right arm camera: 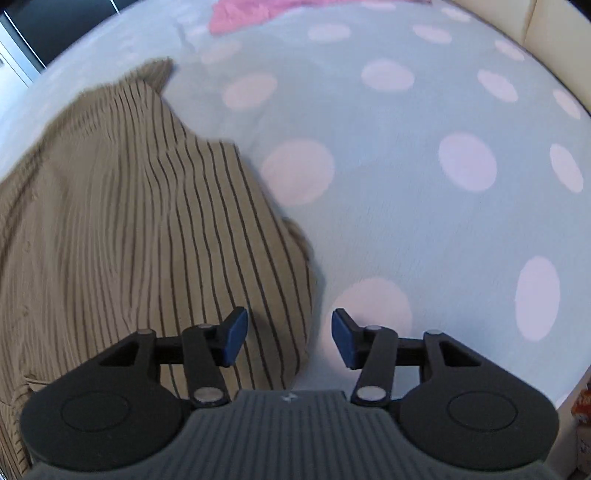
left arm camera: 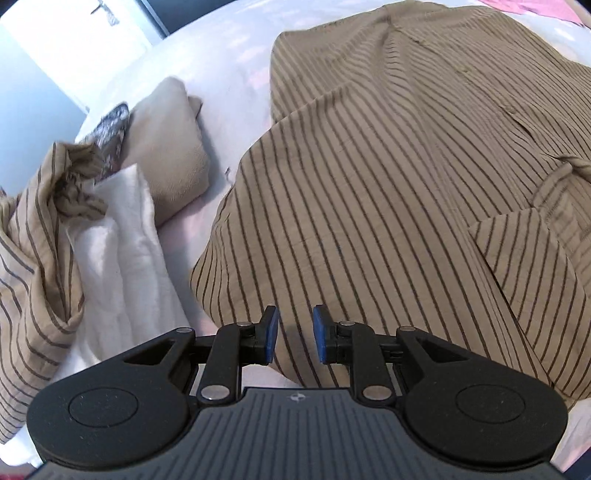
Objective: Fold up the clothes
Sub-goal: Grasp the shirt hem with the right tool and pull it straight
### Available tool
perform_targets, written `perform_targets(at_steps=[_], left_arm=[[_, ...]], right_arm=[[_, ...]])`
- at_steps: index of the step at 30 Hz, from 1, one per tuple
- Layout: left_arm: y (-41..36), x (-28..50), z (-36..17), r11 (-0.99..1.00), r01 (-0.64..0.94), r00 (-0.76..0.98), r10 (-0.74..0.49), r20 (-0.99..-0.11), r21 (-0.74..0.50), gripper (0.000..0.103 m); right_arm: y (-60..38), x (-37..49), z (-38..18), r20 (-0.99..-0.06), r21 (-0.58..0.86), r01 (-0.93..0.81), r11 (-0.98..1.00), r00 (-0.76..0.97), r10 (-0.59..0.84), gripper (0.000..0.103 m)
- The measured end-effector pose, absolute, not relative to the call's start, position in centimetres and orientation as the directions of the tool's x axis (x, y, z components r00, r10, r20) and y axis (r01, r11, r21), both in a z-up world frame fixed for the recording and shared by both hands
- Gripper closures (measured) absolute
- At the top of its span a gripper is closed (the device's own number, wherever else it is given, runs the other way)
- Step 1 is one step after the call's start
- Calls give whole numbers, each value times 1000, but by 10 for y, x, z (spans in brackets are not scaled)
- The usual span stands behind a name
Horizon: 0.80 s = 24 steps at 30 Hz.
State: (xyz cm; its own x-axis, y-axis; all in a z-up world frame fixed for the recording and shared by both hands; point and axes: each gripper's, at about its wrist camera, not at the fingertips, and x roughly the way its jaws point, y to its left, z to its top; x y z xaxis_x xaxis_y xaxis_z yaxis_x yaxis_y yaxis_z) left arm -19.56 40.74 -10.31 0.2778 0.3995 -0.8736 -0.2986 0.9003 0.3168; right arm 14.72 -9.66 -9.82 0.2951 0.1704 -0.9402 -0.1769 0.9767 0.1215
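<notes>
A tan shirt with thin dark stripes (left arm camera: 388,184) lies spread on the bed and fills most of the left wrist view. My left gripper (left arm camera: 295,334) hovers over its near part, its blue pads a narrow gap apart with nothing pinched between them. In the right wrist view the same shirt (right arm camera: 129,221) covers the left half, with its right edge running down toward the gripper. My right gripper (right arm camera: 289,336) is open wide above that edge, the left pad over the cloth and the right pad over the sheet. Neither gripper holds any cloth.
The bed sheet (right arm camera: 406,221) is pale blue with pink dots. A pile sits at the left: a folded beige item (left arm camera: 170,155), a white cloth (left arm camera: 122,236), another striped tan cloth (left arm camera: 33,258). A pink garment (right arm camera: 240,14) lies at the far edge. A cream bed frame (right arm camera: 554,44) borders the right.
</notes>
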Motion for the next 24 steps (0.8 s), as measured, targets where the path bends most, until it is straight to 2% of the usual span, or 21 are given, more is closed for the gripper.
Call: perform_targets(at_steps=[2,3,5,6,7,10,18,21,24], left_arm=[[411,-194,-104,891,-322,270,411,-871,321,84],[412,-194,-104,887,-336,268,414,-870,318,84],[415,-194,-103,879,-364,266,415,-870,308,84],[417,-194,-102,876,-372,264,416,-870,306,84],[417,-194,-102,874,-376,262,418,-870,307,84],[419,-194,-102,870,-381,257,425,-868,314,84],[417,-193,-101,868,-373,254,435,-864,328,84],[416,-193,-102,867,-370,252,439,-862,334,84],[415,-193,-103,866,-361,246,445,-861,345,84]], right_arm=[[-87,151,-112,-948,97,-174,980,284,144,50],[-82,151,-117,-951,84,-174,981,279,131,54],[-74,150,-124,-956,58,-195,979,273,111,69],[-69,149,-128,-957,46,-209,977,270,103,86],[-65,147,-129,-957,31,-224,974,273,93,98],[-55,139,-114,-934,-2,-262,965,346,92,101],[-9,105,-67,-845,-89,-355,931,521,118,102],[19,79,-53,-817,-70,-524,849,519,253,102],[46,52,-43,-795,-11,-706,708,436,422,91]])
